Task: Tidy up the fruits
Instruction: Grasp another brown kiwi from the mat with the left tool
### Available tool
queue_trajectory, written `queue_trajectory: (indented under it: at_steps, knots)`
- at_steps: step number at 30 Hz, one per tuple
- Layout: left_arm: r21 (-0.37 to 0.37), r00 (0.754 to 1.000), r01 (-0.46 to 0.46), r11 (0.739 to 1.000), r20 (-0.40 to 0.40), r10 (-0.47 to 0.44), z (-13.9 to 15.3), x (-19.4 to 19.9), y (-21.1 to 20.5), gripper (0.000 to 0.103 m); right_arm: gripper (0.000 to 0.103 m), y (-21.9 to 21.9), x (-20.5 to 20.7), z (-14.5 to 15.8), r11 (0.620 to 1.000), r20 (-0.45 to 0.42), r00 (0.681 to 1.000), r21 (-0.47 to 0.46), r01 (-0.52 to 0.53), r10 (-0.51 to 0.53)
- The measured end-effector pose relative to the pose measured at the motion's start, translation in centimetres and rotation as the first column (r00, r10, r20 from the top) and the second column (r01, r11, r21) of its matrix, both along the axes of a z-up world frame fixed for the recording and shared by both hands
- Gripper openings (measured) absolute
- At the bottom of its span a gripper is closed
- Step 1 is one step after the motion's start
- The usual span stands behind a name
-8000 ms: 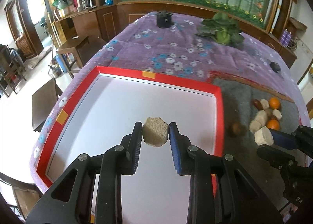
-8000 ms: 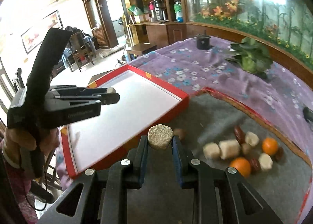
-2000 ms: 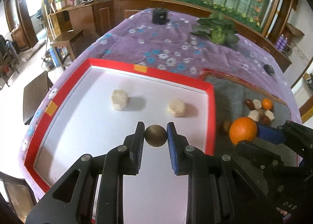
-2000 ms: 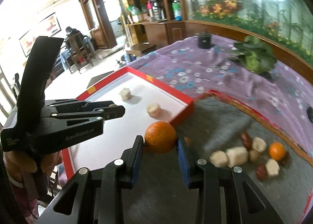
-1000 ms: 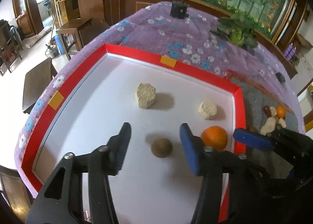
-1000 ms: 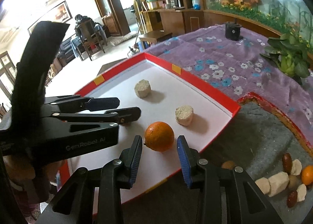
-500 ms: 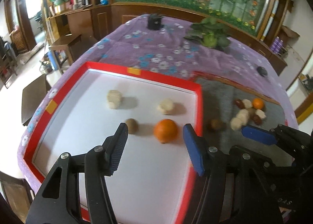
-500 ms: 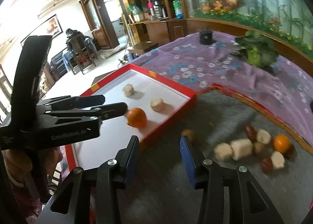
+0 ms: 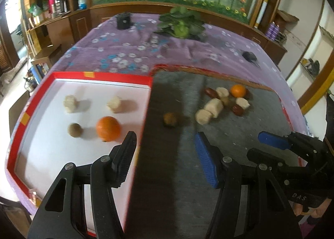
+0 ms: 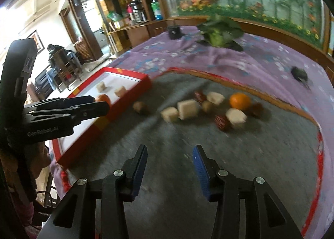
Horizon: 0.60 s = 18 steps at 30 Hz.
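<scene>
Left wrist view: left tool [image 9: 165, 155] hangs over the seam between red-rimmed white tray [image 9: 100, 76] and grey felt mat [image 9: 240, 134], fingers spread apart, nothing between them. In the tray: two pale cut blocks [image 9: 71, 101] at the back, a large orange [image 9: 108, 128] and a small brown round fruit [image 9: 74, 130] in front. On the mat: another brown round fruit [image 9: 170, 119] alone near the tray wall; further right a loose cluster of pale chunks [image 9: 213, 106], red dates [image 9: 209, 92] and a small orange [image 9: 238, 90]. Right tool [image 9: 271, 148] enters at right edge, a bit of hand under it.

Right wrist view: right tool [image 10: 170, 159] over bare mat, jaws apart and widening, empty. The cluster lies ahead, blurred. Tray off to the left, left tool in front of it. Purple flowered cloth [image 10: 261, 59] covers the desk; leafy green plant [image 10: 219, 32] at the far end.
</scene>
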<state>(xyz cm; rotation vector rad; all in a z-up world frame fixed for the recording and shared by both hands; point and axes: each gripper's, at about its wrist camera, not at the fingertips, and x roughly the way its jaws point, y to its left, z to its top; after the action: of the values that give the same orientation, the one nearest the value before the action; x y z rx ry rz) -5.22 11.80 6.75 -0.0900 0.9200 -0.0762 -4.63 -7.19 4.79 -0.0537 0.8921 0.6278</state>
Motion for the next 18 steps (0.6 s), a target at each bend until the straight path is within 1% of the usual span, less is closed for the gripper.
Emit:
queue_trajectory:
  at_steps: [4, 8, 10, 14, 18]
  knots:
    - [0.009, 1.000, 0.029, 1.000, -0.013, -0.029, -0.6, 0.5, -1.6, 0.059, 0.044, -1.4, -0.1, -0.4, 1.000, -0.013, 1.000, 0.017, 0.020, -0.020]
    - [-0.030, 0.998, 0.058, 0.998, -0.034, -0.058, -1.8, 1.5, -2.2, 0.059, 0.044, -1.8, 0.0, -0.6, 1.000, -0.015, 1.000, 0.021, 0.022, -0.021]
    - [-0.035, 0.998, 0.053, 0.998, -0.041, -0.054, -2.3, 2.0, -2.2, 0.059, 0.044, -1.9, 0.1, -0.7, 0.999, -0.017, 1.000, 0.027, 0.017, -0.017]
    - [-0.019, 0.998, 0.033, 0.999, -0.055, -0.034, -3.3, 3.2, -1.8, 0.059, 0.044, -1.9, 0.2, -0.9, 1.000, -0.014, 1.000, 0.024, 0.011, -0.011]
    - [-0.039, 0.997, 0.028, 0.999, -0.067, -0.031, -4.0, 4.3, -1.1, 0.059, 0.044, -1.9, 0.4, -1.0, 1.000, -0.011, 1.000, 0.016, 0.004, -0.004]
